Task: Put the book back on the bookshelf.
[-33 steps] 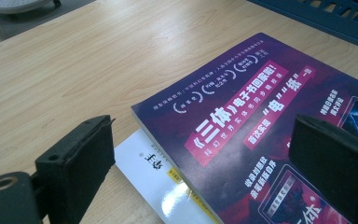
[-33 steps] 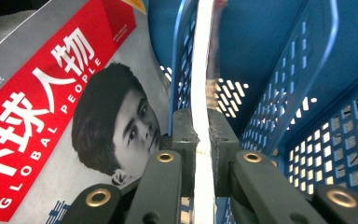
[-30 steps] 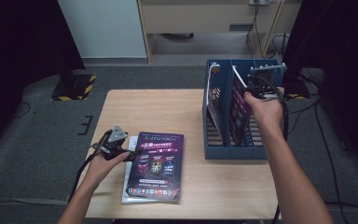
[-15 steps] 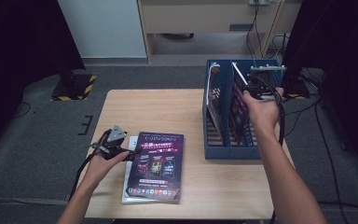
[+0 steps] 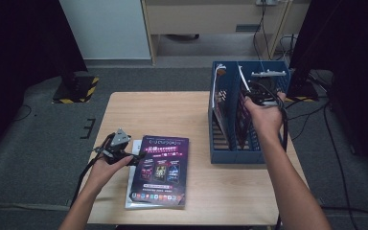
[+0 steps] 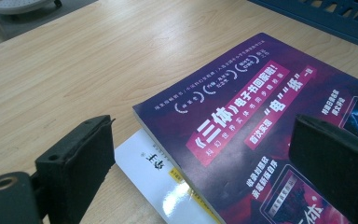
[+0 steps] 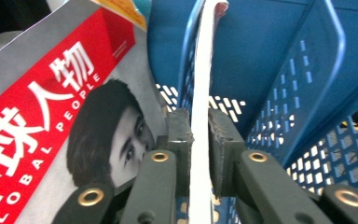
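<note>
Filing step: right tongs (image 7: 199,135) pinch a thin magazine (image 7: 200,84) upright inside the blue rack (image 5: 230,148), grip just easing (release next). Left tongs (image 6: 214,163) spread over the purple book (image 6: 270,121) on the bench (image 5: 172,115).

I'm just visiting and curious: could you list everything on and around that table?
Light wooden table: one, centre.
Blue plastic file rack: one, table's right side.
Purple-covered magazine: one, front left, lying flat on a white-and-yellow booklet.
Red-and-grey magazine: one, standing in the rack.
Thin white-edged magazine: one, upright in the rack.
Yellow-and-black striped base: one, floor, far left.
Left gripper: open, at the purple magazine's edge.
Right gripper: jaws just eased slightly, pads against the white-edged magazine.
</note>
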The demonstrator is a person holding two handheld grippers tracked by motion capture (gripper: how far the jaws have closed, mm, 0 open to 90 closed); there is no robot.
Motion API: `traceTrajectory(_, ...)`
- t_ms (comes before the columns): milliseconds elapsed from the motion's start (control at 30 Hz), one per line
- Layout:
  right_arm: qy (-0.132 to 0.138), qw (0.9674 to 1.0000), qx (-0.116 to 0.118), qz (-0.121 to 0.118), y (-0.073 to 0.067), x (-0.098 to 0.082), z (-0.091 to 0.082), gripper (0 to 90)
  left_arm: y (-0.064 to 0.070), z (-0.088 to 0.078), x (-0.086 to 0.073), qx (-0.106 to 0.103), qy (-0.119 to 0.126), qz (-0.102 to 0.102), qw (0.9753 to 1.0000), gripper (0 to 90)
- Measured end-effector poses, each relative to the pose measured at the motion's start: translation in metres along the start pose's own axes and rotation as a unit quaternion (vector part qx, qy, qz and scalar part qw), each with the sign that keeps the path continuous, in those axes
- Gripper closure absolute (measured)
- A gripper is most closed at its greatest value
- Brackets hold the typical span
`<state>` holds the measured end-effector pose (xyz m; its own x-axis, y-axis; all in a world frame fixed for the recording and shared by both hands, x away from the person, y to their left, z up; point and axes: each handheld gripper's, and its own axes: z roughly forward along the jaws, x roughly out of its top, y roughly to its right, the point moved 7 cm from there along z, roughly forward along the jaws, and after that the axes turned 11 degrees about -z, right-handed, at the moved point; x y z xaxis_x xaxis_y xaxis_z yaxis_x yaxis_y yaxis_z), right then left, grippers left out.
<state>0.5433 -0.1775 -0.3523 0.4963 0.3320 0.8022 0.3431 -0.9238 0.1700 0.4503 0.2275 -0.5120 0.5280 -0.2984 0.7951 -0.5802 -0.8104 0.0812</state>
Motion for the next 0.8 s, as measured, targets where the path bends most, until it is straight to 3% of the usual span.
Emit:
traceTrajectory(233, -0.006, 0.9999, 0.01, 0.001, -0.0012, -0.0013, 0.0019, 73.6, -0.0012, -0.0008, 0.0003, 0.002, 0.0, 0.0, 1.0, 6.4)
traceTrajectory(533, 0.005, 0.9995, 0.027, 0.012, 0.0008, 0.0012, -0.0001, 58.4, -0.0012, -0.0008, 0.0003, 0.002, 0.001, 0.0, 1.0, 6.3)
traceTrajectory(800, 0.008, 0.9994, 0.028, 0.02, 0.0024, 0.0013, -0.0004, 48.9, -0.0013, -0.001, 0.0005, 0.002, 0.001, 0.0, 1.0, 6.4)
